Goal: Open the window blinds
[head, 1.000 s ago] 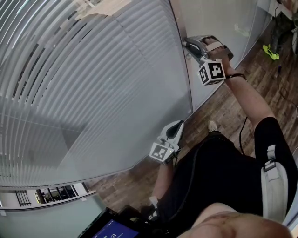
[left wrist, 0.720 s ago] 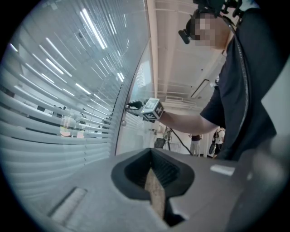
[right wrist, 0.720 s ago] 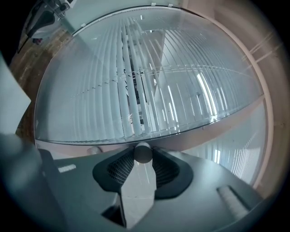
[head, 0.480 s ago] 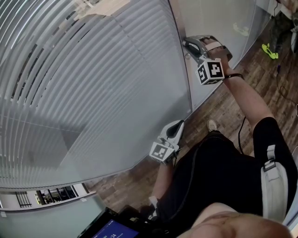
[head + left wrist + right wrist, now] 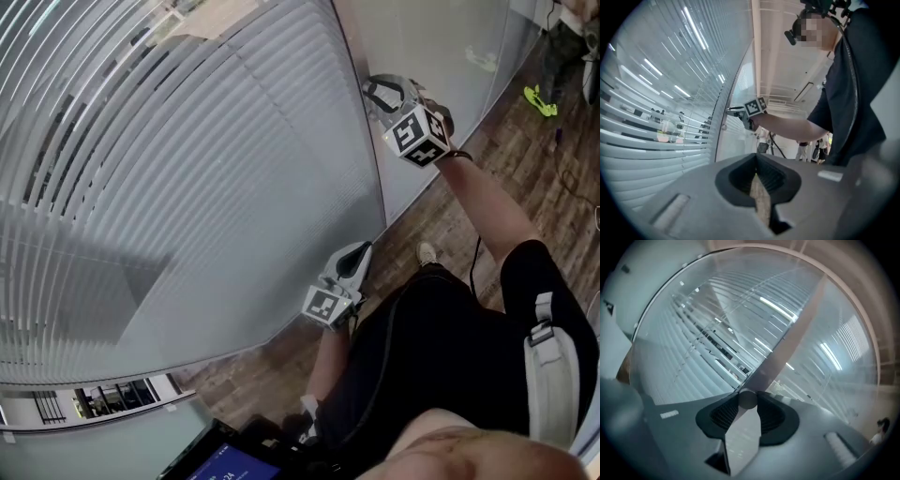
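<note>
Head view: the window blinds (image 5: 187, 187) hang behind glass. The right gripper (image 5: 377, 91) is at their right edge, and the left gripper (image 5: 353, 255) is near their lower right corner. Left gripper view: its jaws are together and hold nothing. Right gripper view: the jaws clamp a small round knob (image 5: 747, 399) just beside the blinds

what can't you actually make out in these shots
- Head view: the right gripper hides with its own body what it is shut on; only the right gripper view shows a round knob there.
- Head view: the top of the blinds is cut off by the upper edge.
- Right gripper view: reflections blur the slat angle.
- Left gripper view: the distant people are too small.
</note>
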